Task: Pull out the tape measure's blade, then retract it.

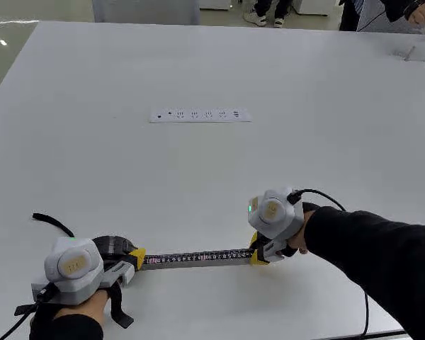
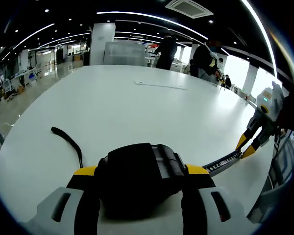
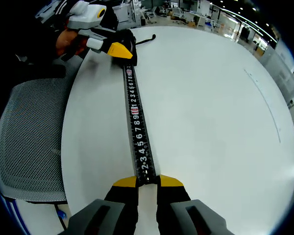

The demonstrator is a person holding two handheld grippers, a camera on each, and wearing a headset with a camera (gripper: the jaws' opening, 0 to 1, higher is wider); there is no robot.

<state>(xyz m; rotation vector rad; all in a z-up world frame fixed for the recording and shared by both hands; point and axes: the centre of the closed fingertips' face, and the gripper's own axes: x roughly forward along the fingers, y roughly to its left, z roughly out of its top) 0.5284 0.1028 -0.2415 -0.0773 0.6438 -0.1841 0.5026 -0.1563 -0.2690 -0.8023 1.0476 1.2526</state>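
Left tool [image 1: 129,261] is clamped on the tape measure [image 1: 112,246], its yellow-tipped jaws pressed against either side of the black case close to the near edge of the surface [image 1: 198,177], toward the near left corner. That grip looks meant to anchor the case so that it cannot slide while the blade [image 1: 198,257] is drawn. Right tool [image 1: 257,255] pinches the free end of the blade between its yellow tips; in the right gripper view the low numbers sit just ahead of those tips. The blade runs flat and straight along the near edge from one tool to the other, lying on the surface rather than sagging, which suggests the pull is steady and in line with the case's mouth. Judged from this, the draw is partly done and the retraction has not begun.

A black wrist strap [image 1: 53,223] trails from the case toward the left edge. Further out, a white power strip [image 1: 200,115] lies flat near the middle of the surface, well apart from the work. The surface is white, smooth and broad. A grey mesh chair [image 3: 29,132] stands just off the near edge. The room is a large open hall with long ceiling light strips, and people stand beyond the far edge.
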